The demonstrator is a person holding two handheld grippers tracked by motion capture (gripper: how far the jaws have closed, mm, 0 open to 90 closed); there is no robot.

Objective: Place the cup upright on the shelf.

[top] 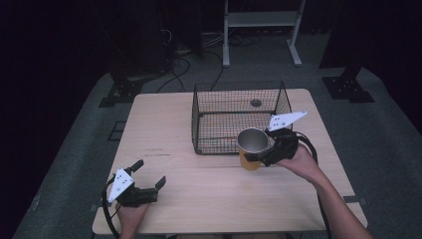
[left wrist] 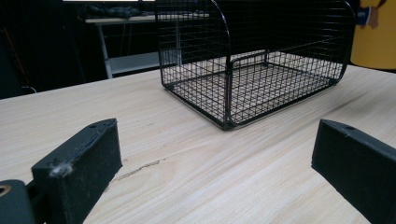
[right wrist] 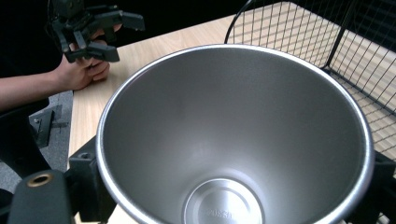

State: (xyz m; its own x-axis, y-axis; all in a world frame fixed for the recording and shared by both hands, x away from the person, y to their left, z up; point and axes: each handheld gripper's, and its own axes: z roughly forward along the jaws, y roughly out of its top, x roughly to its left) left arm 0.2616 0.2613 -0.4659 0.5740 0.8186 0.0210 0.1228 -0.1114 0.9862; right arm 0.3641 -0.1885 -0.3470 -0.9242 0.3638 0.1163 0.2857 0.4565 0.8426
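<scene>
A: Starting from the near edge of the table (top: 164, 199), what do you see?

B: The left gripper (top: 148, 175) rests low on the wood near the front left corner. Its jaws stand wide apart with nothing between them. In the left gripper view, only bare tabletop lies between the two black pads (left wrist: 77, 172).

A: And a little further in?

B: The right gripper (top: 263, 152) is clamped on a cup (top: 251, 148), yellow outside and steel inside. The jaws press on its two sides. The cup is upright and seems lifted off the table, right in front of the near wall of the wire basket (top: 239, 115). In the right gripper view the cup's open mouth (right wrist: 233, 140) is empty, and the basket's mesh (right wrist: 327, 42) stands just behind it.

A: So which step is this, in your opinion?

B: I think it is the carrying step: the cup is already grasped and is being brought to the basket, but it is not inside yet.

A: What does the next move need?

B: I judge the cup must go higher than the basket's front rim, then forward, then down onto the mesh floor. Only then should the jaws open. The basket looks empty, so there is room. The left gripper is well apart and probably need not help.
</scene>
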